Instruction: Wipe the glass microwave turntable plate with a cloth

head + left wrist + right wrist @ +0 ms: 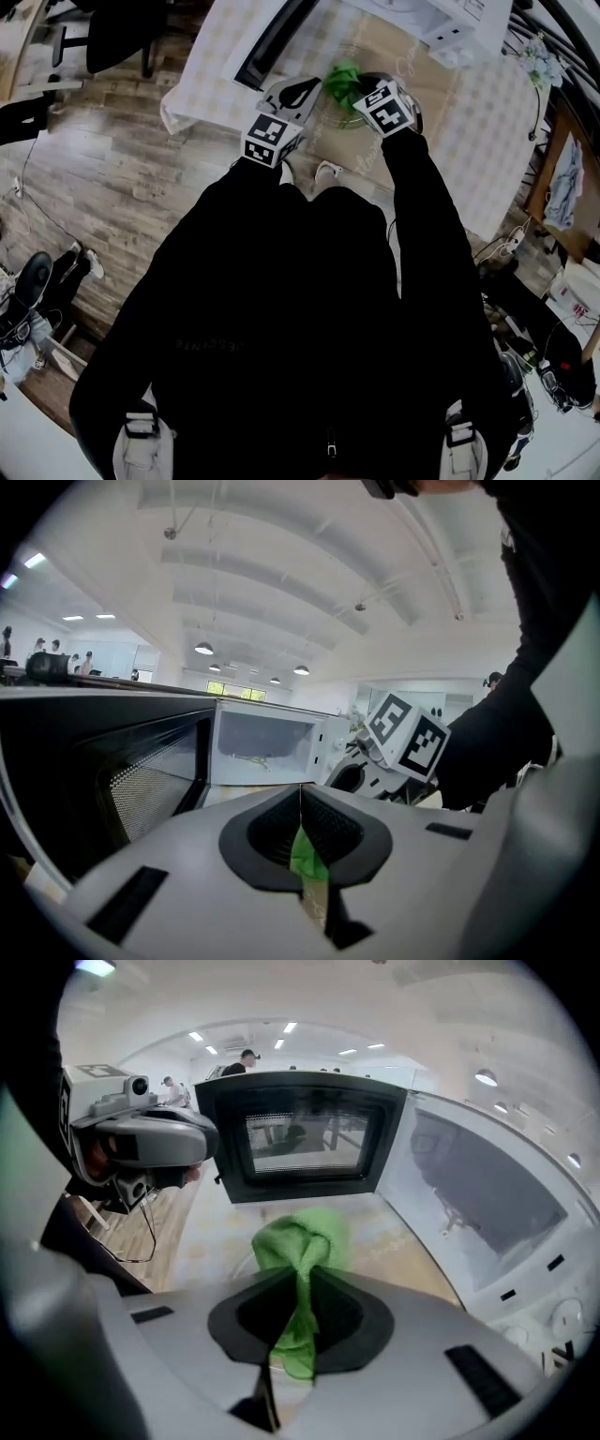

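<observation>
The green cloth (341, 79) is bunched over the clear glass turntable plate (330, 120) on the table in front of the microwave. My right gripper (367, 94) is shut on the cloth (295, 1241), which sticks up past its jaws and hangs down between them. My left gripper (302, 96) comes in from the left, its jaws closed on the thin rim of the glass plate (314, 902). Green cloth (305, 855) shows through the glass in the left gripper view. Most of the plate is hard to make out.
The white microwave (441, 23) stands at the back of the table with its dark door (300, 1138) swung open and its cavity (487, 1204) bare. The chequered table (216, 56) ends at its left edge over wooden floor (122, 178). Cables and clutter (553, 366) lie at the right.
</observation>
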### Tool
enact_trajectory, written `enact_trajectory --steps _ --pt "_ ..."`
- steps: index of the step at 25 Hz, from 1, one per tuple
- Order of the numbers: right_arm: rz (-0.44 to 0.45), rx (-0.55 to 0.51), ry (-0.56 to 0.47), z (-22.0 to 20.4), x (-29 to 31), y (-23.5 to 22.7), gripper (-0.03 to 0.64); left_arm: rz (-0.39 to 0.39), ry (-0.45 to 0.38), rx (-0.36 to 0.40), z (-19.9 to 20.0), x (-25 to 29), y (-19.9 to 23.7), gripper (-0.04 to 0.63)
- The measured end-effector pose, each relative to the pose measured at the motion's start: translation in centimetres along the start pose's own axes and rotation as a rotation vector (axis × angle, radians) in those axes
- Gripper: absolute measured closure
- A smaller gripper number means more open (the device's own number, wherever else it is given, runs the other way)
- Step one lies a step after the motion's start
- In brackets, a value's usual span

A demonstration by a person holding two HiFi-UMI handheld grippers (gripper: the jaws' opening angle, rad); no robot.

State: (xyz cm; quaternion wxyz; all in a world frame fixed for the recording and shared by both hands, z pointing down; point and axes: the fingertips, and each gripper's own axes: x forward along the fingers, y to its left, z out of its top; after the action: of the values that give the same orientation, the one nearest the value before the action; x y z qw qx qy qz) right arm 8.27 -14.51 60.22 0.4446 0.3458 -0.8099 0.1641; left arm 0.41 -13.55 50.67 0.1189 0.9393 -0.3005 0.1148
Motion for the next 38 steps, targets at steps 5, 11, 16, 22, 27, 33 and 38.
enact_trajectory --steps 5,11,16,22,27,33,38 --pt "-0.033 -0.017 0.004 0.6 0.1 -4.3 0.558 -0.006 0.006 0.017 0.6 2.1 0.0 0.575" --pt "-0.066 -0.050 0.045 0.0 2.2 -8.5 0.558 0.004 0.006 0.020 1.3 3.9 0.3 0.575" --pt "-0.066 -0.092 0.112 -1.2 5.4 -10.5 0.558 0.006 0.029 0.026 0.8 5.0 0.4 0.575" --pt "-0.077 -0.136 0.197 -3.3 8.4 -11.2 0.558 0.013 0.044 0.015 0.4 5.2 0.5 0.575" --pt "-0.095 -0.147 0.208 -3.9 8.8 -10.8 0.560 0.012 0.069 0.011 -0.8 4.8 0.7 0.575" --pt "-0.055 -0.160 0.236 -4.5 8.3 -8.2 0.561 -0.001 0.082 0.005 -1.7 4.1 0.6 0.575" --pt "-0.015 -0.154 0.236 -5.2 7.6 -4.2 0.561 -0.020 0.092 0.005 -2.1 3.7 0.3 0.575"
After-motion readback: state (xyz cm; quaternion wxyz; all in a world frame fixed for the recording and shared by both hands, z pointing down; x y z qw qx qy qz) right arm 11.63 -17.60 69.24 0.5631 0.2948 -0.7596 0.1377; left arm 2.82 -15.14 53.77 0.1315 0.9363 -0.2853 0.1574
